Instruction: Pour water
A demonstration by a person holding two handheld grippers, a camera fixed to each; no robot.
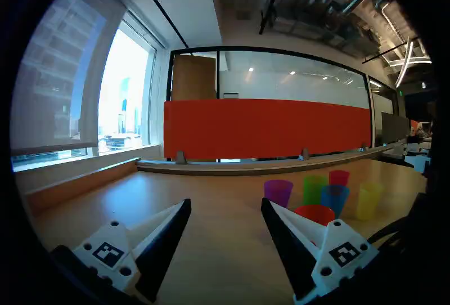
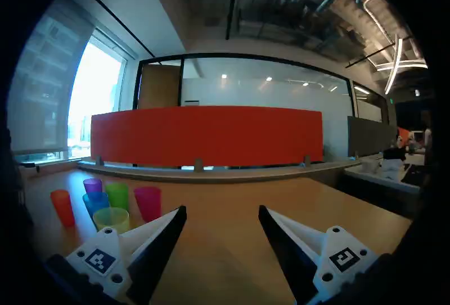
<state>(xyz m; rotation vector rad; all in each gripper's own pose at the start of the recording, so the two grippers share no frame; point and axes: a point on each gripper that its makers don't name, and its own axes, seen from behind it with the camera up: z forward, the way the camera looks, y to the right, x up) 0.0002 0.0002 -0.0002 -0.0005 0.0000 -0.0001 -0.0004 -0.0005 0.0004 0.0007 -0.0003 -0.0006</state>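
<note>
**Over the wooden desk (image 1: 225, 243): both tools released**

Just above the desktop, you are holding the left gripper (image 1: 225, 201) level and pointing forward, its fingers spread wide and grasping nothing. You are holding the right gripper (image 2: 221, 208) the same way, released and empty. Six coloured cups (image 1: 334, 197) are standing clustered on the desk between them. Each finger is carrying a black-and-white square marker (image 1: 108, 253).

In front of me a wooden table (image 1: 225, 249) runs up to a long red divider (image 1: 264, 128). Behind it I see a glass wall (image 1: 292, 74) and a wooden door (image 1: 193, 77). A bright window (image 1: 124, 102) flanks the table, with bare pipes (image 1: 337, 1) overhead.
</note>
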